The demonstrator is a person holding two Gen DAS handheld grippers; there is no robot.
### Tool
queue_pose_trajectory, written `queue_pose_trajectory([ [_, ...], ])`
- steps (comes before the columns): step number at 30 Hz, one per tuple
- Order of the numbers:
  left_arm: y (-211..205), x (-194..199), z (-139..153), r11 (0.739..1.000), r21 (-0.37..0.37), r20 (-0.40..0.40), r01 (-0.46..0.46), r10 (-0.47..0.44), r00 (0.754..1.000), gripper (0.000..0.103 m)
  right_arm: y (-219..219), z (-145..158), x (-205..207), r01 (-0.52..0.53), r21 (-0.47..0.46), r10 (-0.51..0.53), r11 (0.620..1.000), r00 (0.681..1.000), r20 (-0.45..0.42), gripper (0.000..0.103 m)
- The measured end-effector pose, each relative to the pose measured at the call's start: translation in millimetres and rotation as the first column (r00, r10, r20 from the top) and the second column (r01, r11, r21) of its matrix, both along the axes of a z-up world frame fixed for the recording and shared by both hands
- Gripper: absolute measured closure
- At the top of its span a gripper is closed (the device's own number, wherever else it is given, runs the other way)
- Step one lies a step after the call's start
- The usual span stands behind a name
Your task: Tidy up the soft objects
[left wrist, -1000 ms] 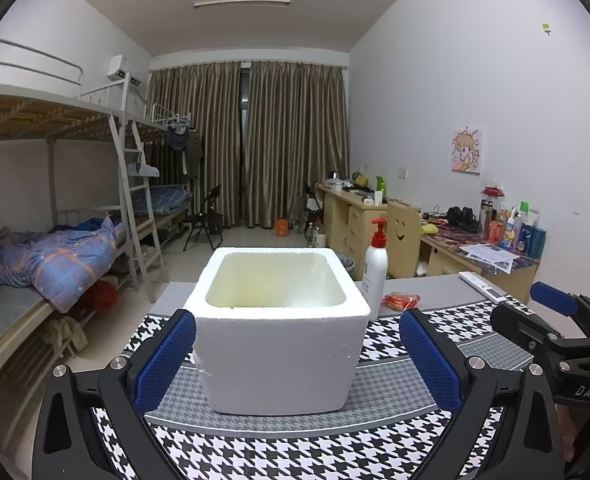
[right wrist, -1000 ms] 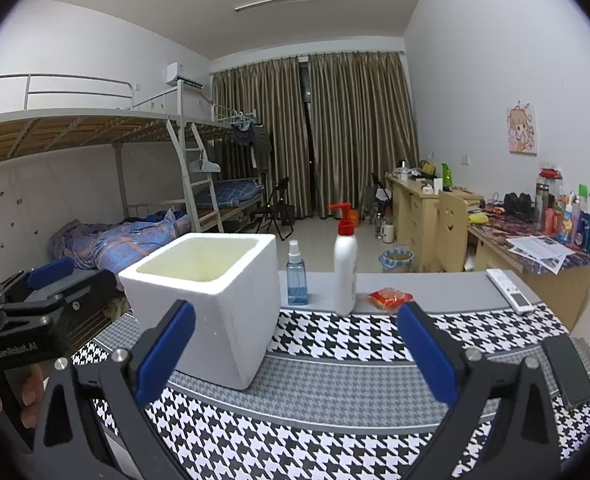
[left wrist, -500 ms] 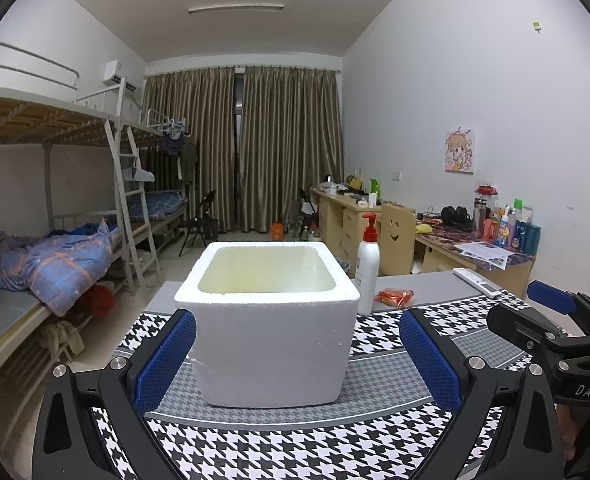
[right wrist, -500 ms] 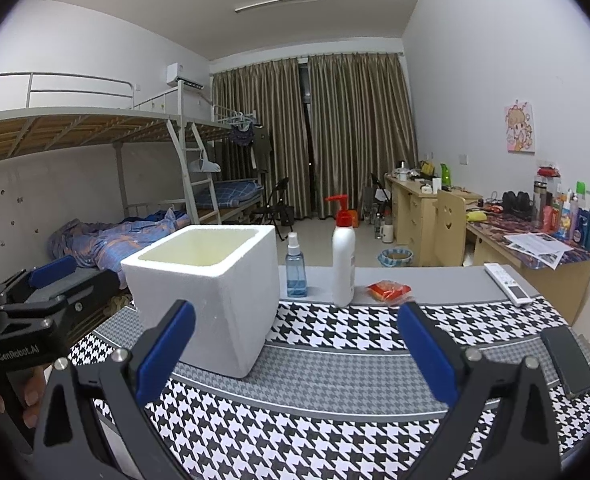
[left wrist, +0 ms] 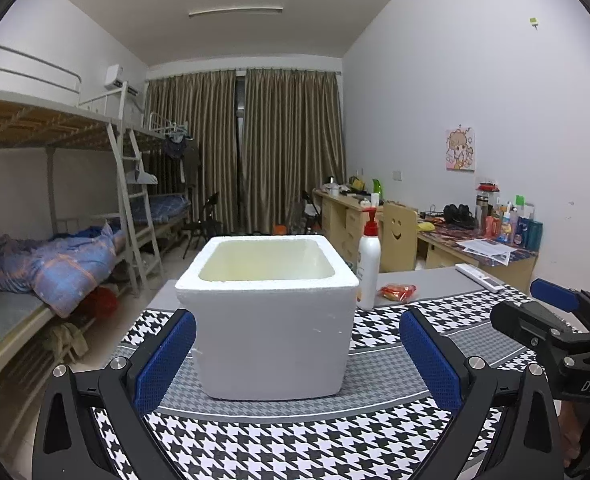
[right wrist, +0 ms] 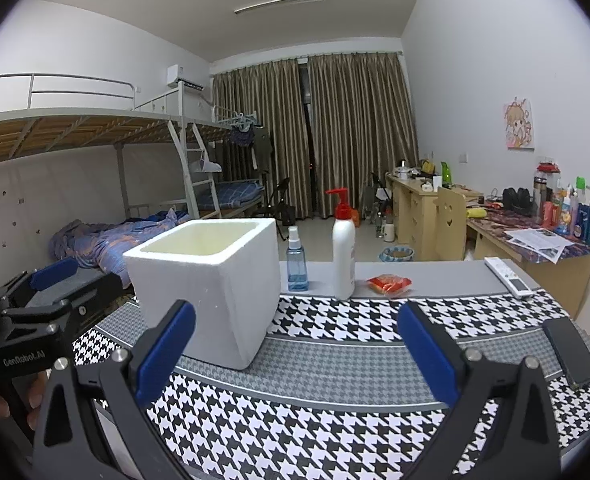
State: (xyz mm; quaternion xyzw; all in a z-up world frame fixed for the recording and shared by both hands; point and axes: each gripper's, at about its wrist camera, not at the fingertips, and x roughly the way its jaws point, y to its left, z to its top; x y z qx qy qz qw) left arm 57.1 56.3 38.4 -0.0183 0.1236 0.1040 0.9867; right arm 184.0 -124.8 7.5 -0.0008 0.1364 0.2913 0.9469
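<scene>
A white foam box (left wrist: pixel 271 312) stands open-topped on the houndstooth tablecloth (left wrist: pixel 295 440); it also shows in the right wrist view (right wrist: pixel 211 284). A small red-orange soft packet (left wrist: pixel 397 292) lies behind it on the grey table; the right wrist view shows it too (right wrist: pixel 389 283). My left gripper (left wrist: pixel 297 354) is open and empty, just in front of the box. My right gripper (right wrist: pixel 295 350) is open and empty, to the right of the box. Each gripper shows in the other's view, the right one (left wrist: pixel 555 328) and the left one (right wrist: pixel 43 300).
A white pump bottle (right wrist: pixel 343 248) and a blue spray bottle (right wrist: pixel 296 260) stand behind the box. A white remote (right wrist: pixel 509 276) and a black phone (right wrist: pixel 569 350) lie at the right. Bunk beds stand left, desks right.
Both grippers have tilted slightly, so the box and bottles sit a little lower in view. Nothing on the table has moved and both grippers stay open.
</scene>
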Motion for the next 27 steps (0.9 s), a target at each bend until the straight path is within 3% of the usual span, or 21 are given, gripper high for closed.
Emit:
queue_pose_trajectory([
  [27, 5.8, 6.4, -6.8, 1.0, -0.025, -0.027, -0.004, 0.003, 1.0, 0.001, 0.6, -0.5, 1.8, 0.015, -0.01, -0.015, 1.0, 1.0, 0.006, 0.001],
])
